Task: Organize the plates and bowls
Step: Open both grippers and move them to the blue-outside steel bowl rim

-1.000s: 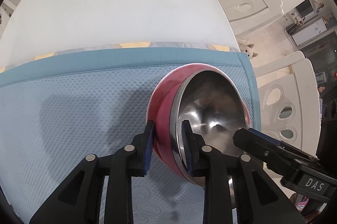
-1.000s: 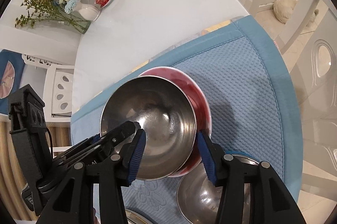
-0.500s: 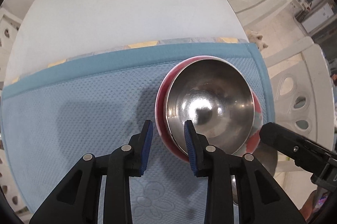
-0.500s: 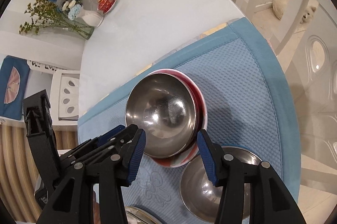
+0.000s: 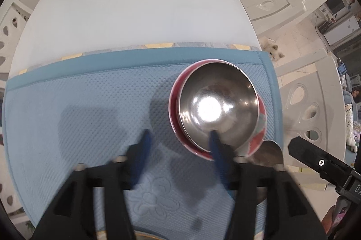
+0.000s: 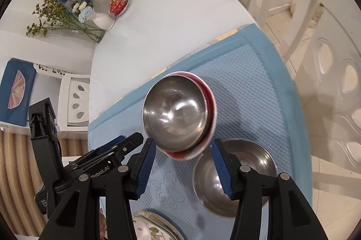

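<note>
Centre right of the left wrist view: a steel bowl [image 5: 217, 106] sits nested inside the red bowl [image 5: 174, 104] on the blue mat [image 5: 90, 104]. The left gripper [image 5: 179, 145] is spread wide, gripping nothing, blurred. The right gripper [image 6: 183, 168] is wide too, empty. A second steel bowl [image 6: 252, 170] lies lower right, with a patterned plate [image 6: 153, 226] at the bottom edge.

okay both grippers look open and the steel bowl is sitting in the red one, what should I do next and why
Probably move the right gripper onto the loose steel bowl beside the stack. The nested bowl already sits in the red bowl on the mat, and both grippers are open, the left gripper holding nothing.
</note>
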Motion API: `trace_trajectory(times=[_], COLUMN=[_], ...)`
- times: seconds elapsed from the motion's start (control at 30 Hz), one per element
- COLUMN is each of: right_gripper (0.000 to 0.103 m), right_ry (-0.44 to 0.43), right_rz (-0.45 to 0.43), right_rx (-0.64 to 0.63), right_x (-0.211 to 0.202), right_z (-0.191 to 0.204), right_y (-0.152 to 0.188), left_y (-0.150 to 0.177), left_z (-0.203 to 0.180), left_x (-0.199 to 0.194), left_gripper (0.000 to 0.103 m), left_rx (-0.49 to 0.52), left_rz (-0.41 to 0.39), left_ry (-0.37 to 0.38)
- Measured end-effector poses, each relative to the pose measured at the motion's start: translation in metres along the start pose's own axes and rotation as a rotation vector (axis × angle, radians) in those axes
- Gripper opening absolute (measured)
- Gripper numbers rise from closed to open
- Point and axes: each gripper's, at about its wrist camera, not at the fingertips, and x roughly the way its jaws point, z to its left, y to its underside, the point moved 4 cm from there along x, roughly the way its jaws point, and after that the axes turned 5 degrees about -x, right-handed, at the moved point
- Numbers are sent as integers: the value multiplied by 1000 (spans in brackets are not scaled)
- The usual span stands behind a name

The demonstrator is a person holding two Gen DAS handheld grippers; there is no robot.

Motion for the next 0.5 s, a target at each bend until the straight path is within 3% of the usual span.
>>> trace_trajectory(times=[0.27, 0.5], right_gripper=[51, 51], right_ry=[43, 59], right_rz=[-3, 43], right_rx=[39, 94], right_x=[-25, -12], right_z=[-30, -58], right_y=[27, 52], left_y=[30, 61], left_z=[-19, -33], left_x=[-4, 20], left_gripper=[68, 68], left_rx=[22, 30], left_rz=[20, 86], left_ry=[72, 93])
